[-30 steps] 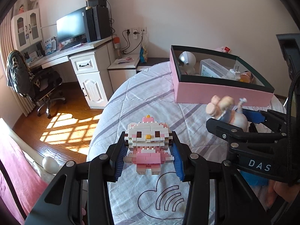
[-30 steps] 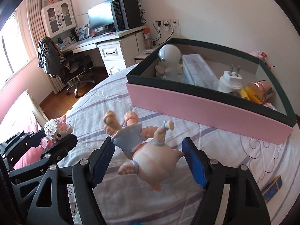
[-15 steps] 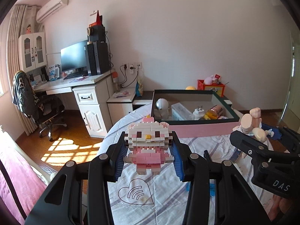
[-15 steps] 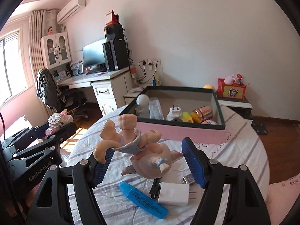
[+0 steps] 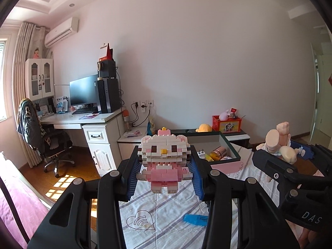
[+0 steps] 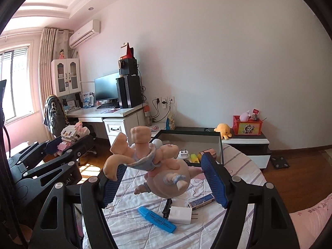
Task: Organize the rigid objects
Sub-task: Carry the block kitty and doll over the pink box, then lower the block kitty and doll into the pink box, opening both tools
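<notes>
Both grippers have lifted clear of the bed: left gripper point(image 5: 164, 171) jaws clamp the brick-built cat figure point(image 5: 164, 156), right gripper point(image 6: 164, 179) jaws, wider, pinch the pig figurine point(image 6: 164, 172), pink box point(image 6: 189, 143) waiting at twelve o'clock.

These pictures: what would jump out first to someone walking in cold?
Two toys held in the air: a pink-and-white brick cat clamped in the left gripper, and a pig doll between the right gripper's blue pads. Behind them an open pink box sits on the striped bed.
</notes>
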Demonstrator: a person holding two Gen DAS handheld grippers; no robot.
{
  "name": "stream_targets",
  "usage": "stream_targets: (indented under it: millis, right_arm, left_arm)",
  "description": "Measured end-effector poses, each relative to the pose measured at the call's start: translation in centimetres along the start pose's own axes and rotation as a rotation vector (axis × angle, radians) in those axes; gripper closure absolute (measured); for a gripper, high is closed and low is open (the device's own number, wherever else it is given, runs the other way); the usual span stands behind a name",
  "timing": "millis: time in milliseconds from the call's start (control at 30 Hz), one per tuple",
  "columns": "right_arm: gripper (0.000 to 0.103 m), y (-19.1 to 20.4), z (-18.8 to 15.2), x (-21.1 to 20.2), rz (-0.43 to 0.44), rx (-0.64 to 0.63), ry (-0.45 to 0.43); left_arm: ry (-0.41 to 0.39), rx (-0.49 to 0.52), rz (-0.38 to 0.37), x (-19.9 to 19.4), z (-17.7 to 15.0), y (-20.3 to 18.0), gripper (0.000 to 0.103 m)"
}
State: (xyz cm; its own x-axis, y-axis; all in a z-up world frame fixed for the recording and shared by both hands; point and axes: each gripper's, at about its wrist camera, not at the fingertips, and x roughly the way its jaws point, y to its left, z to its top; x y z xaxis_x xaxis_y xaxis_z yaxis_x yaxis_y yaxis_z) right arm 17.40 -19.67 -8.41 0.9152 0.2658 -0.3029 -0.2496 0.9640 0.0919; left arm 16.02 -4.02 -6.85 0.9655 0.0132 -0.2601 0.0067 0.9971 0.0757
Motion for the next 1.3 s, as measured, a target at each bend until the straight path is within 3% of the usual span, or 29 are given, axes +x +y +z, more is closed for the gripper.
stream_targets:
  millis: [267,500,600,767,1067,1133,1300]
  right_arm:
    - [0.028,-1.0,-0.1,0.4,-0.019,0.004,0.012]
    - [0.028,-3.4,0.3,4.3,-0.037,0.021,0.054]
    - [0.028,-4.9,0.3,7.2,-0.033,0.040,0.089]
    - [0.028,-7.3,0.9,14.0,-0.047,0.033,0.166]
    - [0.028,-10.8,0.5,27.6,-0.052,0.023,0.362]
    - [0.028,-11.3,0.1,29.7,-0.066,0.017,0.389]
    - [0.029,-11.9,-0.2,32.8,-0.073,0.017,0.426]
  left_arm:
    - [0.018,0.025,-0.035,1.7,0.2,-1.4,0.059]
    - [0.089,0.045,-0.128,7.4,0.8,-2.8,0.059]
    - [0.154,0.044,-0.180,11.7,0.7,-3.2,0.059]
    - [0.253,0.061,-0.183,20.1,0.6,-3.9,0.059]
    - [0.441,0.107,-0.112,34.8,-0.4,-4.4,0.059]
    - [0.486,0.107,-0.113,37.1,-1.0,-4.5,0.059]
    - [0.472,0.167,-0.115,38.8,-1.1,-6.3,0.059]
